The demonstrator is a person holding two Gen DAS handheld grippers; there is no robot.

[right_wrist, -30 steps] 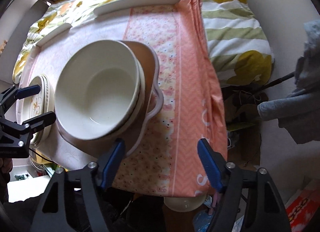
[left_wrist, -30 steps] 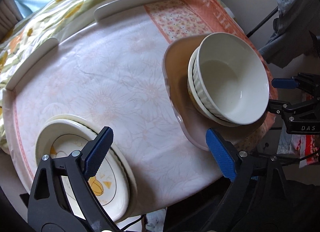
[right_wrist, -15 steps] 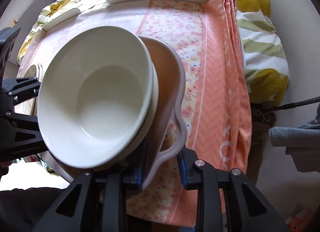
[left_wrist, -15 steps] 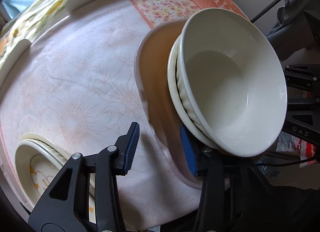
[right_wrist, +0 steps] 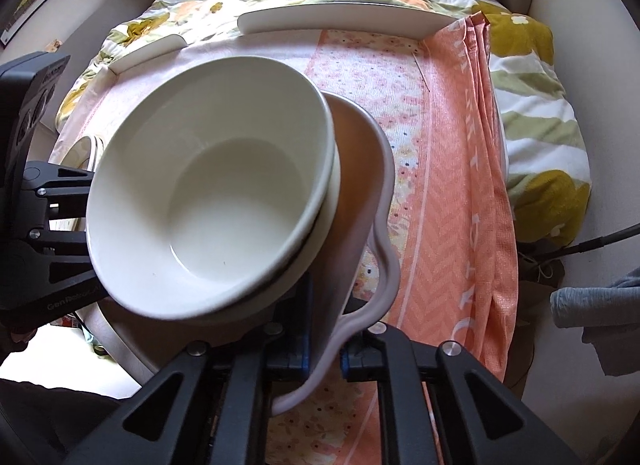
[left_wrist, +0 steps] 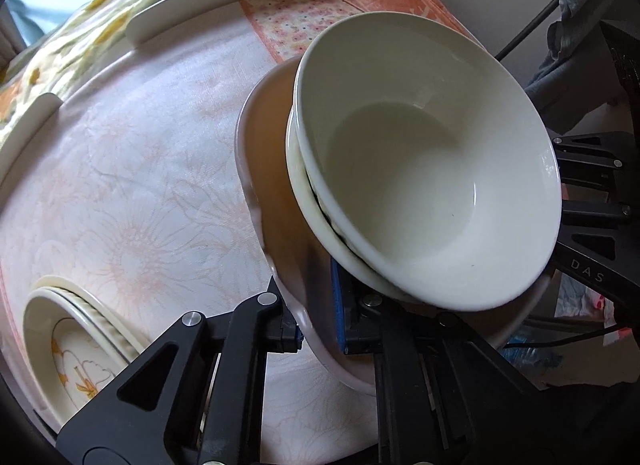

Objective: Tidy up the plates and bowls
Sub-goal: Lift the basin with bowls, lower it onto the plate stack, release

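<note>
We noted two smooth white bowls (left_wrist: 432, 169) nested in the wavy-rimmed tray (left_wrist: 276, 185); left gripper (left_wrist: 316, 325) and right gripper (right_wrist: 324, 345) pinched its rim at 6 o'clock.

- A table (left_wrist: 132, 169) carries everything; a pale pink floral cloth (left_wrist: 160, 201) covers most of its top.
- An orange patterned cloth (right_wrist: 452, 193) covers the right side and hangs over that edge.
- White curved guards (right_wrist: 340, 19) stand along the far rim.
- A stack of cream plates (left_wrist: 76, 329) with a yellow motif lies near the left edge.
- A tan wavy-rimmed tray (right_wrist: 360, 185) bearing stacked bowls sits tilted at the near edge.
</note>
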